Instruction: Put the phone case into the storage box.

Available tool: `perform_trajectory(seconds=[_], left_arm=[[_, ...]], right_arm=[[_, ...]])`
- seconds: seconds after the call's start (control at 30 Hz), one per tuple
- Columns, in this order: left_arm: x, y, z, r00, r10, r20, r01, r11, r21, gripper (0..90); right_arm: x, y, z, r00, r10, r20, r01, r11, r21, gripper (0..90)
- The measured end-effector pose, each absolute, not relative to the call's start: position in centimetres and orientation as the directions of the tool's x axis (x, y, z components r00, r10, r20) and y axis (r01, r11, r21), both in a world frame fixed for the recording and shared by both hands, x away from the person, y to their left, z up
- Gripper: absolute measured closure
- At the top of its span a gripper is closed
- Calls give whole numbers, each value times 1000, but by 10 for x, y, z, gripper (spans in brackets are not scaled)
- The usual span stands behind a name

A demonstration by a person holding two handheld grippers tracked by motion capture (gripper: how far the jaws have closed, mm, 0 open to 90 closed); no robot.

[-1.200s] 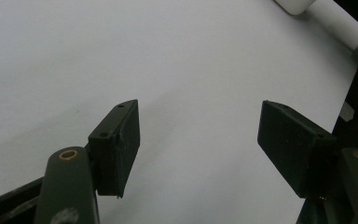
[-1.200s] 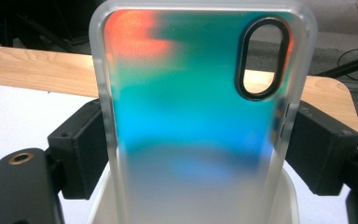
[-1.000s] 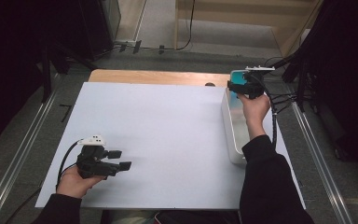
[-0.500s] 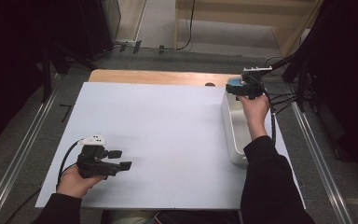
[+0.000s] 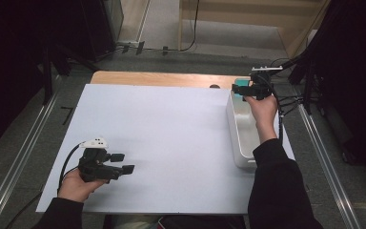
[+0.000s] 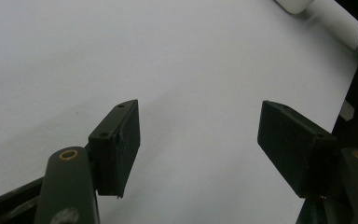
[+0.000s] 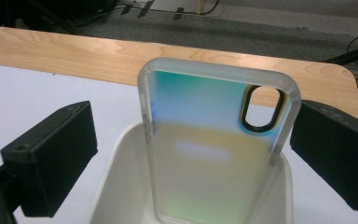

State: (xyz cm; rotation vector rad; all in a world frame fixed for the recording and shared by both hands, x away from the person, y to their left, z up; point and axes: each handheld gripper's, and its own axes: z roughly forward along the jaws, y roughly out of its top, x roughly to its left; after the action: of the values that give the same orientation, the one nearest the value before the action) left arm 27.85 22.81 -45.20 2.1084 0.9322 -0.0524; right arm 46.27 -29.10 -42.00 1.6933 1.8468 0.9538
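Observation:
A translucent phone case (image 7: 209,154) with a teal-to-yellow sheen and a camera cut-out stands upright in the far end of a white bin (image 7: 116,186). My right gripper (image 7: 193,135) is open around it. Its left jaw stands well apart from the case, and its right jaw is at the case's edge. From above, the right gripper (image 5: 248,90) hovers over the bin's (image 5: 233,133) far end, with the case (image 5: 239,89) a teal patch beside it. My left gripper (image 5: 124,162) rests open near the table's front left, with nothing between its jaws (image 6: 198,135).
A white sheet (image 5: 162,138) covers most of the table, with a wooden strip (image 5: 162,78) bare along the far edge. Cables (image 5: 290,102) trail off the right side. Metal rails (image 5: 24,157) run along the floor on both sides.
The right hand has shifted slightly over the bin's far end, and less of the teal case shows beside it. The left hand and gripper have stayed put.

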Motion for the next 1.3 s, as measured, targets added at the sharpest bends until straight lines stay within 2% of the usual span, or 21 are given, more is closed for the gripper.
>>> perform_trajectory(seconds=[0.6,1.13,1.3], left_arm=[[280,226,-452,734,590,-336,627,-400,668,294],[283,225,-451,738,581,-342,626,-400,669,293],[283,225,-450,740,580,-341,624,-404,669,294]], right_arm=[[450,-300,-390,-185,975,122,649,28,761,0],[435,-293,-368,-326,927,186,645,74,761,0],[431,-288,-364,-375,912,165,632,121,766,0]])
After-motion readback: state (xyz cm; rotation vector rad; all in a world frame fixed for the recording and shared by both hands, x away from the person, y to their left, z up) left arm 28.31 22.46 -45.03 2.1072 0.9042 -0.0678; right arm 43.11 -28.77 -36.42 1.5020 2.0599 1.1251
